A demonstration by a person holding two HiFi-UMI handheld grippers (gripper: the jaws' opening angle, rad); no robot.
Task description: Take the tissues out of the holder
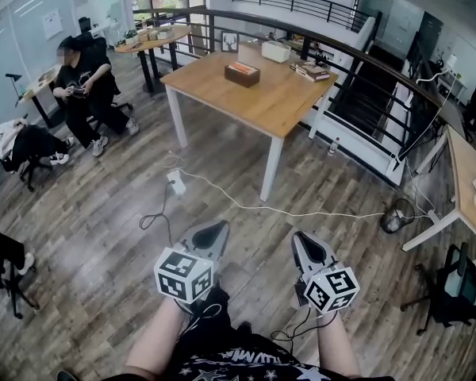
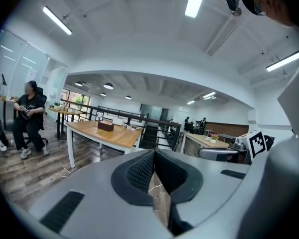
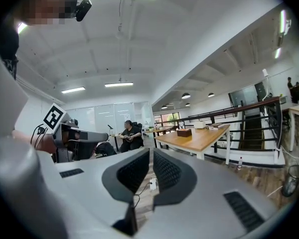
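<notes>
the wooden floor (image 1: 103,236) fills most of the head view, grey-brown planks running under everything. on it stands a large wooden table (image 1: 278,105) with white legs, well apart from the person holding the grippers. a dark railing (image 1: 365,62) curves behind the table's far side. to the left, a seated person (image 1: 83,86) in dark clothes sits on a chair near a smaller table.

at the bottom of the head view, the left gripper (image 1: 214,230) and the right gripper (image 1: 301,240) are held side by side over the floor, each with its marker cube towards the person, both pointing towards the table. the left gripper's own view shows its dark ribbed pads meeting at the tips with nothing between them. the right gripper's pads are likewise closed (only a thin slit shows between them) and it holds nothing.

the tissue holder (image 1: 242,74), a brown box with a paler top, sits on the table near its far end, untouched and far from both grippers. beyond it lie a white box (image 1: 275,51) and a stack of books (image 1: 311,70). a white power strip (image 1: 177,182) lies on the floor by the table's near leg, a white cable (image 1: 301,210) trailing from it to the right.
</notes>
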